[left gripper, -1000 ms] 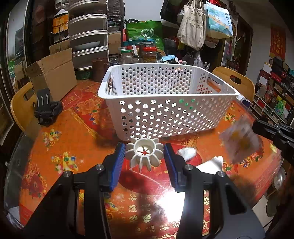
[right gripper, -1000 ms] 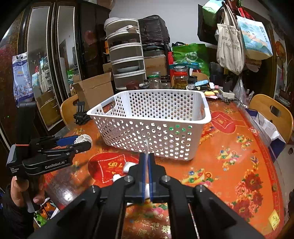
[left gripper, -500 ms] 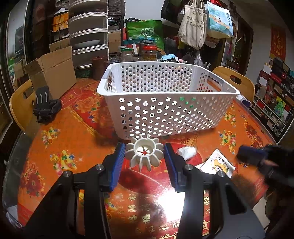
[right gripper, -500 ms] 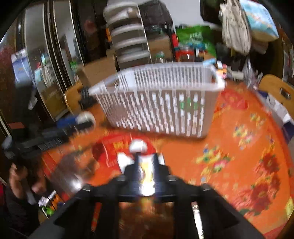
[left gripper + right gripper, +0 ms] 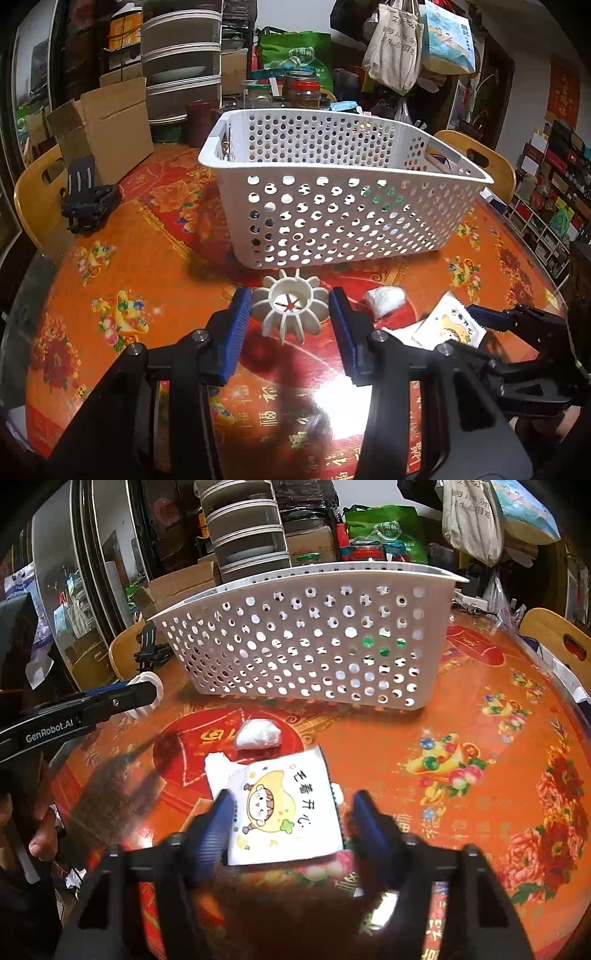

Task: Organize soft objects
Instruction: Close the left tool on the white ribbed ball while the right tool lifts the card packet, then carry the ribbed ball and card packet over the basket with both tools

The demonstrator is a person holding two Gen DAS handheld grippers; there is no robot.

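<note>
Packet (image 5: pixel 284 805) flat between opening right fingers (image 5: pixel 218 821).

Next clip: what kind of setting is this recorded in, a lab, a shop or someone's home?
Most likely a lived-in home, probably a dining area. A round table with a red-and-orange festive cloth has wooden chairs around it, food jars stand behind the white basket, and tote bags hang on the wall.
</note>
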